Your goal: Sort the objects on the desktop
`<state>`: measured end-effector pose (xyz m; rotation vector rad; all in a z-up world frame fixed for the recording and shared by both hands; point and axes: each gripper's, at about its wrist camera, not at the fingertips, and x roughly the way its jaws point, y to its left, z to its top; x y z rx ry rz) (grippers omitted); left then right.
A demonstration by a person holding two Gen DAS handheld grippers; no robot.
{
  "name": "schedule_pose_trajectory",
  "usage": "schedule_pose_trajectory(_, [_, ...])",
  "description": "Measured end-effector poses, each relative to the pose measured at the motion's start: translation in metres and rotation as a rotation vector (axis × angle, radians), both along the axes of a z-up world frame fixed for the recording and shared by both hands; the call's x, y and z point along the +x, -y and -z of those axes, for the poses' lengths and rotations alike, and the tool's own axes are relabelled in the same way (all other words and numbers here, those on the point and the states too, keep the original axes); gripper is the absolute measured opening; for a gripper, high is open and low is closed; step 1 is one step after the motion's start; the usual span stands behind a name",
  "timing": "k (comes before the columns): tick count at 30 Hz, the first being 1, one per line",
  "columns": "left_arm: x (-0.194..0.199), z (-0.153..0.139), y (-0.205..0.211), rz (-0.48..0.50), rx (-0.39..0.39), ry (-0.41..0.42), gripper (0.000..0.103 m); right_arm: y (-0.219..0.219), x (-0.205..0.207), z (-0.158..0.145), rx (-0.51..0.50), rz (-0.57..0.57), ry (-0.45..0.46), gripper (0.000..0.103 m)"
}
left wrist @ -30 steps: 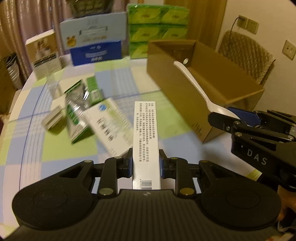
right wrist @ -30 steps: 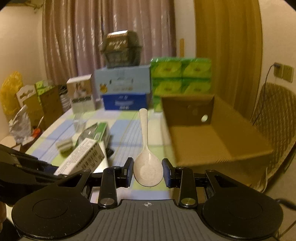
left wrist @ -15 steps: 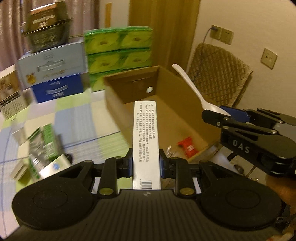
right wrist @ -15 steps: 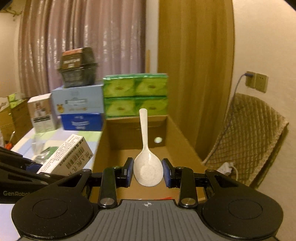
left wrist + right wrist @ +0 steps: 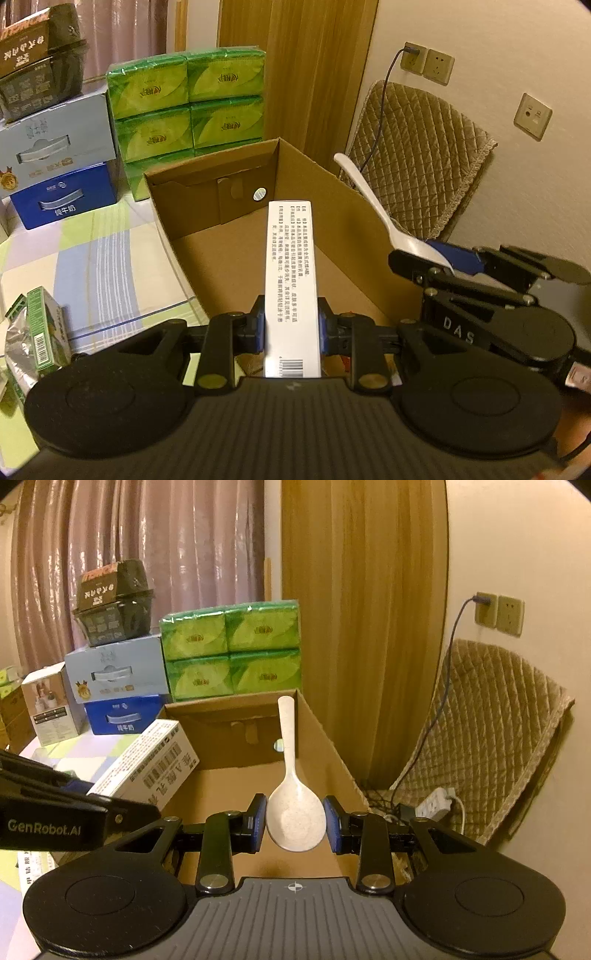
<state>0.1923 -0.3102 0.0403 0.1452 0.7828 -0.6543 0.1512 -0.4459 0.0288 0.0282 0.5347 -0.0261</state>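
Cardboard box (image 5: 236, 206) is sitting open beneath both grippers, waiting to take what they are carrying. The left gripper (image 5: 291, 328) is clenching a long white carton (image 5: 291, 280) that is pointing over the box floor; the right gripper (image 5: 295, 823) is grasping a pale spoon (image 5: 291, 797) by its bowl, handle aimed at the far wall. To do the drop well, each load is probably best lowered below the rim before letting go, one at a time, since the two grippers are working close together. Green tissue packs (image 5: 188, 99) and stacked boxes (image 5: 59, 162) are crowding the far end, and a small green packet (image 5: 46, 328) is lying on the checked surface (image 5: 110, 266).
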Motion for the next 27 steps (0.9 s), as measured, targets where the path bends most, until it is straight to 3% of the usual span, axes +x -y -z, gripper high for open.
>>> schedule_pose_trajectory(8, [0.013,0.010,0.006,-0.009,0.006,-0.017,0.023,-0.001,0.005,0.007,0.007,0.000,-0.017,0.030])
schedule_pose_trajectory(27, [0.001,-0.003,-0.035,-0.071,-0.024,0.013,0.030,-0.010,0.009,0.013,0.029,-0.029,-0.038,0.031])
